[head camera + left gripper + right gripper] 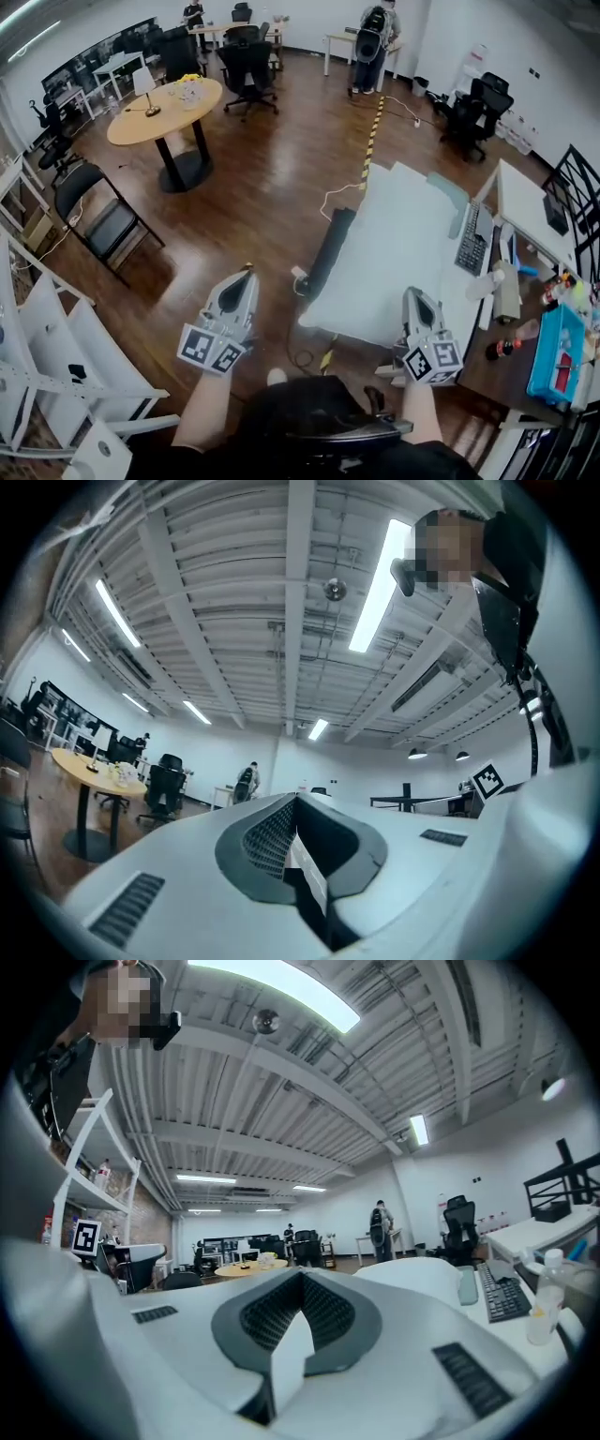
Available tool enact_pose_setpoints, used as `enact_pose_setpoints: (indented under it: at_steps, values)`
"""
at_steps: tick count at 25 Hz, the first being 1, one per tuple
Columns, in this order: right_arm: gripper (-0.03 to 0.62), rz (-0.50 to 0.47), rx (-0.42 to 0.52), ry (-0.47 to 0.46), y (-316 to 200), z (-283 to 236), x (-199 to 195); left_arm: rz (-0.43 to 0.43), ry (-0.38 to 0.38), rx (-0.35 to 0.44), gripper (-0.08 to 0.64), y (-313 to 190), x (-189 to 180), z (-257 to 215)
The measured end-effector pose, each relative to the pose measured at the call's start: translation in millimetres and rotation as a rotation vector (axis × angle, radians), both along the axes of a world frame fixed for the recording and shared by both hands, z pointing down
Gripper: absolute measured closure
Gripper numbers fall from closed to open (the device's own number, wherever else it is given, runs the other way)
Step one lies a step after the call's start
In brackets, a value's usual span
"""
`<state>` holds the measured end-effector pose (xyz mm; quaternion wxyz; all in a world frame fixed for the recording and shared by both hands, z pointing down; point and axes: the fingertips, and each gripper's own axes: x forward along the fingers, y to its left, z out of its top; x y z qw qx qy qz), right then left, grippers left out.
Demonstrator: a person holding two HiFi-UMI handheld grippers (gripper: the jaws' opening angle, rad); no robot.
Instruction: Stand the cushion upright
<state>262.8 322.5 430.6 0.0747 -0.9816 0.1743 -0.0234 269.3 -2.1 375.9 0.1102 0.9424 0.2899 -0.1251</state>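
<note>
A white padded mattress [394, 253] lies low on the floor ahead and to the right. A pale green cushion [448, 187] lies flat at its far right corner; the right gripper view shows the cushion [467, 1285] beside a keyboard. A long dark cushion [328, 251] stands on edge against the mattress's left side. My left gripper [246, 273] hovers over the wooden floor left of the dark cushion, jaws shut and empty [298, 803]. My right gripper [412, 296] is over the mattress's near edge, also shut with nothing held [302, 1279].
A desk at the right holds a keyboard [473, 239], a bottle [504, 349] and a blue box [553, 352]. White racks [56, 375] stand at the near left, with a black folding chair [98, 220] and a round wooden table [164, 111] beyond. A person [375, 37] stands at the back.
</note>
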Motion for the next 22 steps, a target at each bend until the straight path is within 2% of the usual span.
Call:
enact_pose_setpoints:
  at_steps: [5, 8, 10, 12, 16, 20, 21, 22]
  values:
    - [0.588, 0.137, -0.018, -0.035, -5, 2, 4, 0.165, -0.021, 0.000, 0.558, 6, 52, 1]
    - [0.586, 0.175, -0.034, -0.066, -3, 5, 0, 0.256, -0.022, 0.011, 0.558, 30, 68, 3]
    - [0.545, 0.202, -0.033, -0.095, 7, 12, -3, 0.319, -0.029, 0.018, 0.558, 50, 75, 6]
    - [0.545, 0.229, -0.021, -0.108, 20, 17, -3, 0.360, -0.046, 0.027, 0.558, 68, 82, 10]
    - [0.545, 0.244, -0.011, -0.103, 48, 19, 15, 0.384, -0.042, 0.033, 0.558, 99, 100, 9]
    - [0.544, 0.226, -0.025, -0.127, 77, 25, 47, 0.355, -0.047, 0.041, 0.558, 128, 130, 10]
    - [0.512, 0.220, -0.031, -0.132, 81, 25, 53, 0.357, -0.053, 0.048, 0.558, 135, 135, 10]
    - [0.506, 0.220, -0.035, -0.133, 87, 25, 58, 0.369, -0.059, 0.057, 0.558, 143, 139, 11]
